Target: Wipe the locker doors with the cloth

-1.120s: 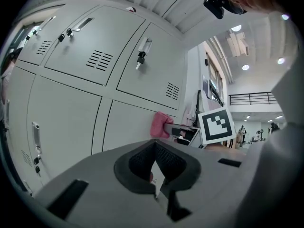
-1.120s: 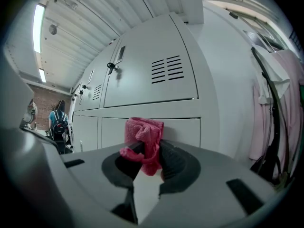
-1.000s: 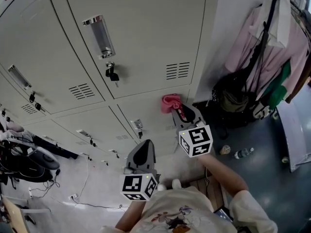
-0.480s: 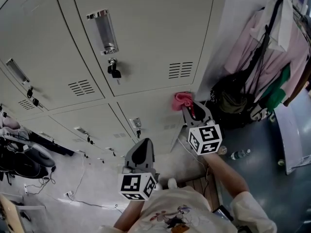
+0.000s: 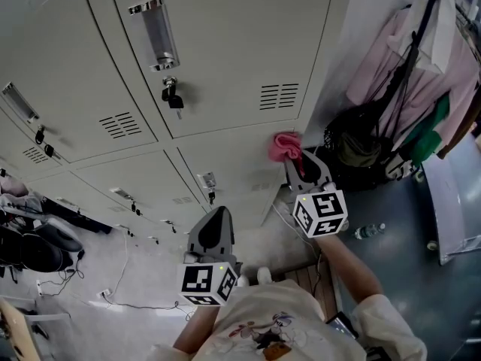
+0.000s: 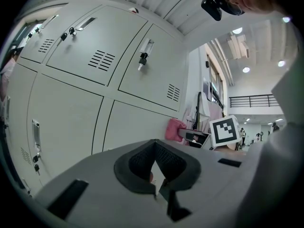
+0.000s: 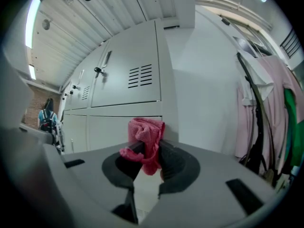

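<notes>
Overall, setting: a bank of pale grey metal locker doors in two rows, seen from steeply above.
Right gripper: held out toward the right end of the bank; its marker cube faced the head camera.
Right jaws: pinched on the crumpled pink cloth, which bulged above the pads and hung a little below them in the right gripper view.
Cloth position: in the head view the cloth sat at the upper right corner of the lower-row door, just under the vented upper door. Contact with the metal could not be confirmed.
Left gripper: held lower and nearer the body, well apart from the cloth, pointing at the lower doors.
Left jaws: pressed together at the tips, nothing between them.
Upper door fittings: chrome recessed handle with a dark padlock hanging below it.
Surroundings: pink garments and a dark bag hung right of the lockers; a small plastic bottle lay on the floor.
</notes>
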### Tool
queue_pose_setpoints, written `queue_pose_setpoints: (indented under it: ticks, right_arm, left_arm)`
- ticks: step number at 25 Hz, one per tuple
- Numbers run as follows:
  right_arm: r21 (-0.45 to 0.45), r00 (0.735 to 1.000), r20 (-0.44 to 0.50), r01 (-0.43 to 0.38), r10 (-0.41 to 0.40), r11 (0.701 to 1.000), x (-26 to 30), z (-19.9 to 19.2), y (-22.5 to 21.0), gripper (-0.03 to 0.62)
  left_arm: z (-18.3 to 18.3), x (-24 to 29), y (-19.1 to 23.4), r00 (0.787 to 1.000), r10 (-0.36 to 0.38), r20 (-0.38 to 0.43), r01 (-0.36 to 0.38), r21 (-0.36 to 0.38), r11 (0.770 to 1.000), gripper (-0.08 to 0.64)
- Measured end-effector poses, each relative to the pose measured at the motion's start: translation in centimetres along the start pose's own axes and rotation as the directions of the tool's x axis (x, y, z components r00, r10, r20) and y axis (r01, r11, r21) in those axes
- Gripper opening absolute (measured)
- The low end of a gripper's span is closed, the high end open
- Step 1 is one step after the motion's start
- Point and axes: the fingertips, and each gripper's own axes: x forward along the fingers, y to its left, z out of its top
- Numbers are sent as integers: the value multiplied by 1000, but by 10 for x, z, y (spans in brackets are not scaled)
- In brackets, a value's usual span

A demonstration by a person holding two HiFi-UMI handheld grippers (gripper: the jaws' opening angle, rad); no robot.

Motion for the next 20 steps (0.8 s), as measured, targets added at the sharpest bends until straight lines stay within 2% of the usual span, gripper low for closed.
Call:
queue_pose_setpoints:
  ticks: [3,7,14,16,20]
  right_arm:
    - [2,993,30,-112,112,994,-8,0,29,81]
    - [22,977,79,-199,197,980,-11,10,65,83]
    - [36,929,102,-362,357,932,15,10,142,83]
    - [107,918,144,-386,370,916,24,9,156,83]
    - [290,909,247,-400,336,869,38,15,170,83]
  left_arm:
    - [-1,-3,0,1000,1,0,-1,0,1000,6]
    - [-4,-10,2,1000,13,-4,-13,-11,1000,5]
    - [-2,-32,16,996,89,13,-89,3,996,5]
    - [-2,-39,21,993,117,15,-117,-1,993,6]
    - [-2,-53,31,985,169,14,-169,-8,986,6]
